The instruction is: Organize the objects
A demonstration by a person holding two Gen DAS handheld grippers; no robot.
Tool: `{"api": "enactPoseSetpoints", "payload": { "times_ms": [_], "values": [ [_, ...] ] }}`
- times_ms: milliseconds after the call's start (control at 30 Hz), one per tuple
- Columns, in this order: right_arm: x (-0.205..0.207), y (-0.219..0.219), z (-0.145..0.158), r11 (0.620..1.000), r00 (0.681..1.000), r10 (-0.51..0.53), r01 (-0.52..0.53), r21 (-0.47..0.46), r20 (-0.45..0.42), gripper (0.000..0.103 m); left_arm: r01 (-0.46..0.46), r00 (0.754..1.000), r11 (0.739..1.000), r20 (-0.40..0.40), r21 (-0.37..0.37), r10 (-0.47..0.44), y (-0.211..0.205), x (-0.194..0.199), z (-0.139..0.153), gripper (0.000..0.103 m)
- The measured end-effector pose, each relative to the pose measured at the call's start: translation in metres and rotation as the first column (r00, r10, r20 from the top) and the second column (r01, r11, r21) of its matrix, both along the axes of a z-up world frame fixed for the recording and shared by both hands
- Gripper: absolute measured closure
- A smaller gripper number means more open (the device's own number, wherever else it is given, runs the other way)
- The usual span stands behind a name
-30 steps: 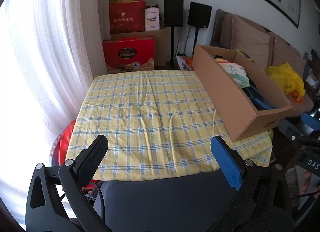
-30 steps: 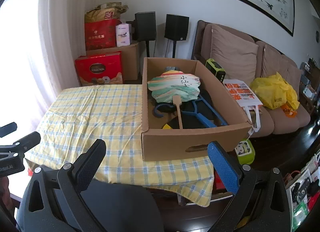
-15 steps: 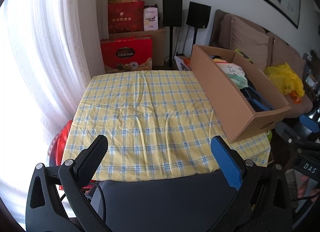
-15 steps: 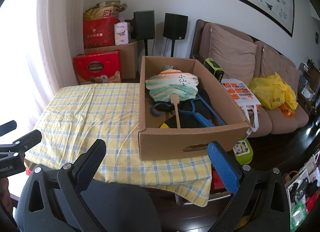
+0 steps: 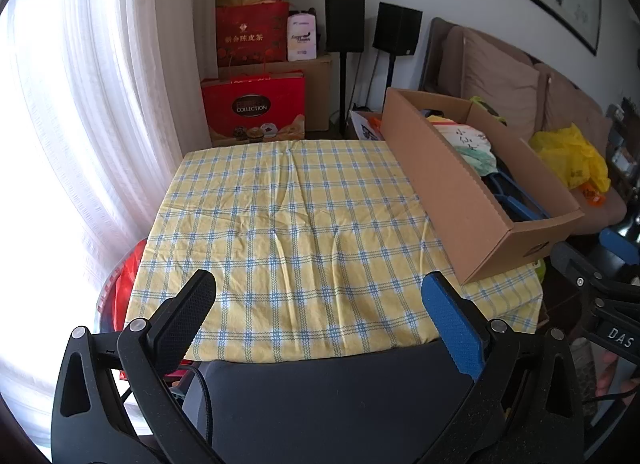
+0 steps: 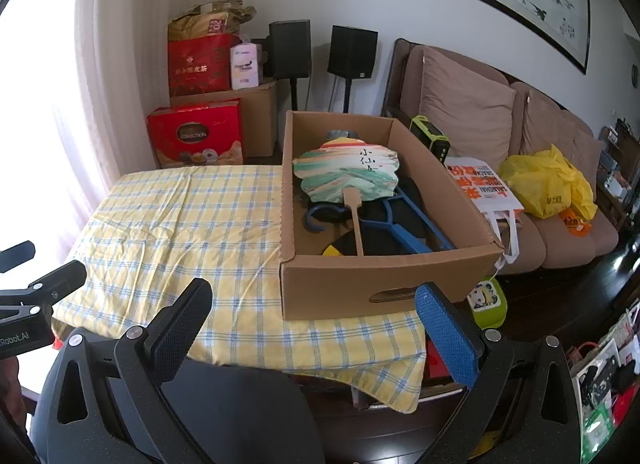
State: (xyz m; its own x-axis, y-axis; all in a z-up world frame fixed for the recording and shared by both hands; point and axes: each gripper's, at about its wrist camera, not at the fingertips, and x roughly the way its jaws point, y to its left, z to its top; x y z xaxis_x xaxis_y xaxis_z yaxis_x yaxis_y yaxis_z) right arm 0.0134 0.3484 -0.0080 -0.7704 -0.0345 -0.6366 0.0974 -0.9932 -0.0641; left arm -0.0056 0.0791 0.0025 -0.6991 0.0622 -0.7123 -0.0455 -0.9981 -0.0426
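An open cardboard box [image 6: 384,284] stands on the right side of a table with a yellow checked cloth [image 6: 180,219]; it also shows in the left wrist view [image 5: 456,199]. Inside lie a painted paper fan [image 6: 348,175] with a wooden handle, a blue hanger [image 6: 408,232] and dark items. My left gripper [image 5: 318,300] is open and empty, held before the table's near edge. My right gripper [image 6: 312,312] is open and empty, in front of the box's near wall. The left gripper also shows in the right wrist view [image 6: 36,288].
Red gift boxes [image 5: 254,107] and two black speakers [image 5: 344,29] stand behind the table. A brown sofa [image 6: 520,135] with a yellow bag [image 6: 548,179] and a white shopping bag [image 6: 488,187] is at the right. A white curtain [image 5: 80,103] hangs at the left. A dark chair back [image 5: 332,396] lies below the grippers.
Both grippers have drawn back and slightly up from the table, so the table and box look a little farther away. Both stay open and empty.
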Motion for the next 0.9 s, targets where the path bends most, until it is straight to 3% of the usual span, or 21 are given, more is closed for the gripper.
{"api": "enactPoseSetpoints", "payload": {
  "times_ms": [900],
  "values": [
    [0.0018,-0.0028,0.0013,1.000,1.000,0.002,-0.002,-0.001,0.000,0.000,0.015,1.000,1.000,-0.016,-0.006,-0.015,-0.0005,0.0035,0.0037,0.000]
  ]
}}
